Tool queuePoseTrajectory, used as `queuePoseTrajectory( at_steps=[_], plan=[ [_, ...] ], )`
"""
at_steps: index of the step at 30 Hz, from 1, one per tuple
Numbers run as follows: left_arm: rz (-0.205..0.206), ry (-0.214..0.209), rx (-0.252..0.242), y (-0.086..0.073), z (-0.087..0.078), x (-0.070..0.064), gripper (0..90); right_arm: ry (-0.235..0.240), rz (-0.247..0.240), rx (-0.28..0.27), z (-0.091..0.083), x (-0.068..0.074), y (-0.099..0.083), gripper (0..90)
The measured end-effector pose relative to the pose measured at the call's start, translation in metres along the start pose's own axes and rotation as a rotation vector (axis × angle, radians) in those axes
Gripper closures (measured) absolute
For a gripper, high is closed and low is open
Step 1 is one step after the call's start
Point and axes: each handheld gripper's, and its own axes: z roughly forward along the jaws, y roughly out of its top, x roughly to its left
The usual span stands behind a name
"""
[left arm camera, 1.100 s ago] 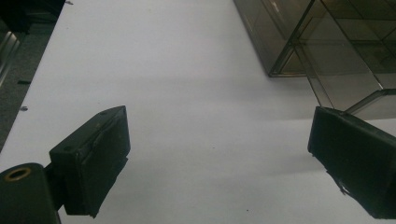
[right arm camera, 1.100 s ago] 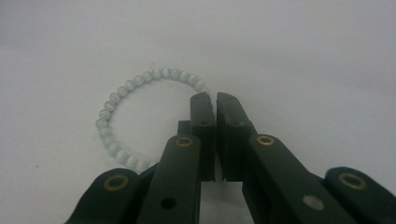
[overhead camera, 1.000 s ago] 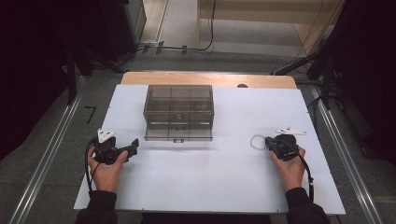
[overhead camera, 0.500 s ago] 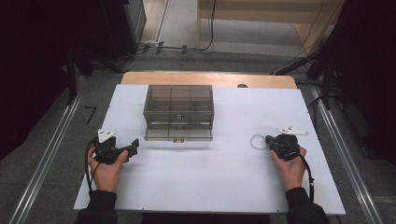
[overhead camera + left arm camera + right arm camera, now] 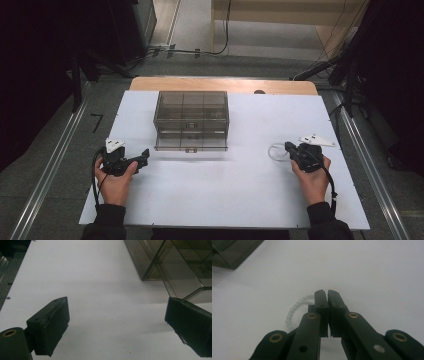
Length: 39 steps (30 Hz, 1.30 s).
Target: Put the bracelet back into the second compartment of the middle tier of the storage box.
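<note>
1 pale bead bracelet point(image 5: 276, 150) lies flat on the white bench point(image 5: 250, 200), right of centre and well apart from the smoky drawer box point(image 5: 191, 120) at the middle back. In the right gripper view the bracelet point(image 5: 294, 308) curves out from under the right tongs point(image 5: 327, 293), whose jaws are pressed together above it with nothing seen between them; whether they touch the beads cannot be told. In the high view the right tongs point(image 5: 289, 146) sit just at the ring's right edge.

The left tongs point(image 5: 117, 315) are spread wide over bare bench, with a corner of the drawer box point(image 5: 175, 265) ahead of them. In the high view they point(image 5: 145, 154) rest near the box's front left corner.

The step in hand looks like the approach to picking up the bracelet. The next move likely calls for parting the right jaws, setting them astride 1 strand of beads and closing gently, since the beads may roll aside.

Count: 1 bracelet, 1 drawer box, 2 tongs, 2 hands.
</note>
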Motion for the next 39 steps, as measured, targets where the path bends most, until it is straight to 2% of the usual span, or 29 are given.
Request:
queuePoseTrajectory(
  at_steps=[7, 17, 28, 39],
  plan=[
    [-0.001, 0.002, 0.000, 0.000, -0.001, 0.001, 5.7, 0.020, 0.000, -0.032, -0.009, 0.005, 0.005, 85.0],
    [0.001, 0.001, -0.001, 0.000, -0.001, 0.001, 5.7, 0.055, -0.032, -0.065, -0.020, 0.018, 0.012, 85.0],
    [-0.001, 0.006, -0.001, 0.000, -0.001, 0.002, 5.7, 0.095, -0.066, -0.075, -0.021, 0.033, 0.020, 85.0],
    [0.001, 0.008, -0.001, 0.000, -0.002, 0.003, 5.7, 0.151, -0.097, -0.088, -0.019, 0.057, 0.030, 85.0]
  ],
)
